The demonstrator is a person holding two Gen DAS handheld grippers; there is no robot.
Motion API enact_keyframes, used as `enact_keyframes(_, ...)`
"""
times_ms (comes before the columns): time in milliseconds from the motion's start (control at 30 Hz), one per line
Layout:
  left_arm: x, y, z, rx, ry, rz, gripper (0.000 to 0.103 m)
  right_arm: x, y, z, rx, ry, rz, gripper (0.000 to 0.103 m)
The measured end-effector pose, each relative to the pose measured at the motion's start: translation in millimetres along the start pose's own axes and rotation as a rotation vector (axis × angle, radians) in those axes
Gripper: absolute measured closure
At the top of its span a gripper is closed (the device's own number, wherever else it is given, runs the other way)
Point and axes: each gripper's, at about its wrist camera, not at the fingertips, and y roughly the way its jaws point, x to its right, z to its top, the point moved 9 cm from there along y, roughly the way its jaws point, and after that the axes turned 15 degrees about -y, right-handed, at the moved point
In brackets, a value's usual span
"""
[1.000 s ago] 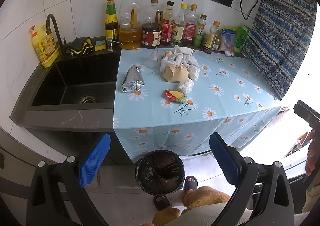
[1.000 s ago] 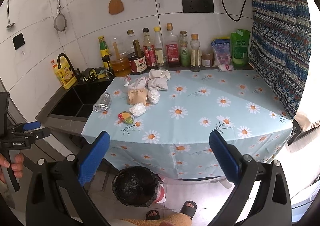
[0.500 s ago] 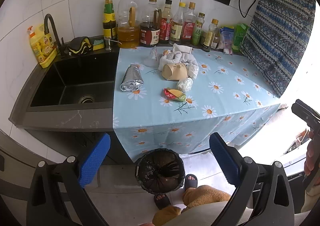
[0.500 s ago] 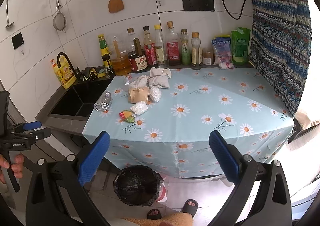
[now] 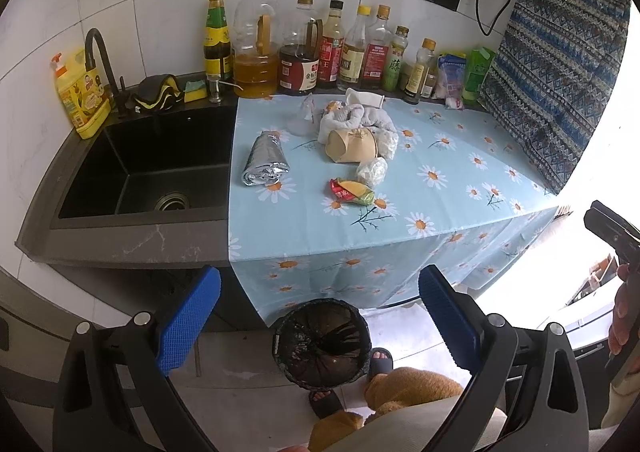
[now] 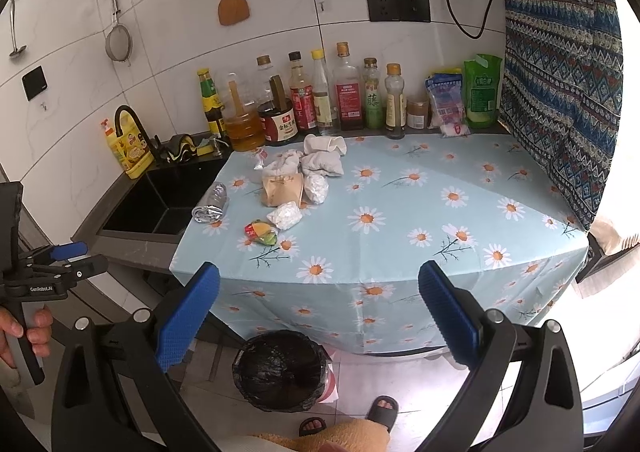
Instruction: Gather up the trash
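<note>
Both claws, the left gripper point(image 5: 319, 316) and right gripper point(image 6: 319, 316), gape wide and empty above the bin point(image 5: 322, 344). Trash clusters near the counter's point(image 5: 460, 187) back-left; best to start with the snack wrapper point(image 5: 352, 191) nearest the front edge, pinching across its width.

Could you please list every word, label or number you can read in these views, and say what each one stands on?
"GenRobot.AI": on the black body of the left gripper, seen in the right wrist view.
"金标生抽": on the red label of the dark soy sauce jug.
"藤": on the green-labelled bottle.
The other bottle labels, the yellow dish soap bottle, the green pouch and the red snack wrapper are too small or blurred to read.
</note>
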Motion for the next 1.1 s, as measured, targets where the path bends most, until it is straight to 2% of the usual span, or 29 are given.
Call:
enact_keyframes(500,-4.2,15.7,12.6,-0.014,-0.022,-0.002,0.007,3.2,16.6,9.2,-0.020,0.002,0.010,0.005)
enact_keyframes(867,-8.0,52.9,42.3,-0.016,-0.073,0.018,0.007,17.1,67.2,27.6,-0.033,0.011,0.097,0.005)
enact_keyframes(1100,-6.0,88.0,67.0,-0.038,-0.072,0.025,0.007,24.8,114.1,52.1,-0.045,-0.044,0.162,0.005)
